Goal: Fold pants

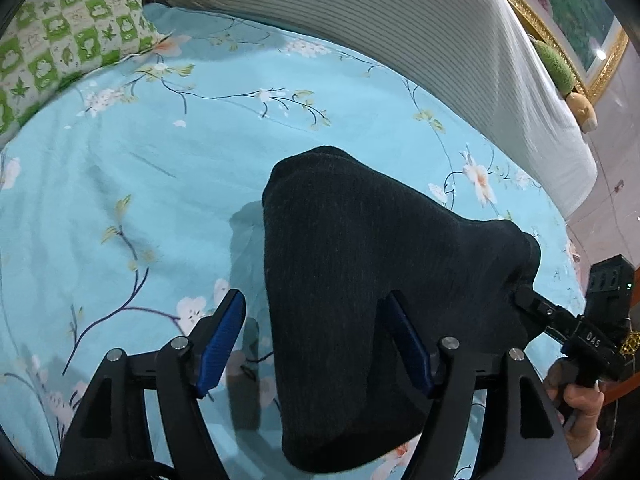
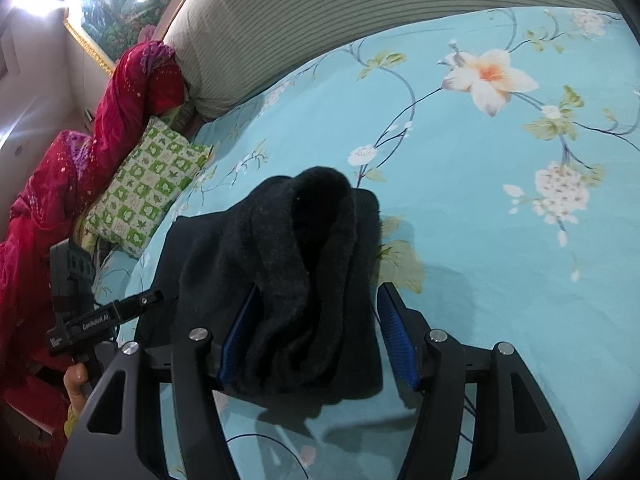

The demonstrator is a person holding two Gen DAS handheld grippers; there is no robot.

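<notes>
Dark pants (image 1: pixel 352 280) draped between left hand-held gripper (image 1: pixel 316 344) jaws, wide apart, hiding right pad's tip. Right hand-held gripper (image 2: pixel 316 332) also spread; grip unclear; only its view showed fuzzy lining.

Pants (image 1: pixel 360 280) on bedsheet (image 1: pixel 140 200), pillow (image 1: pixel 60 48) behind.

1 pants (image 1: pixel 352 264), 2 claws (image 1: pixel 316 344) (image 2: pixel 318 332), 1 grn pillow (image 2: pixel 146 184), 1 red blanket (image 2: pixel 60 184), 1 framed pic (image 2: pixel 120 4)

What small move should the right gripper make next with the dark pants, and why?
Probably close the right gripper on the pants. Its pads stand apart on either side of the bunched dark cloth, so it seems to pinch nothing yet. The left gripper is open too, with cloth only across one finger.
</notes>
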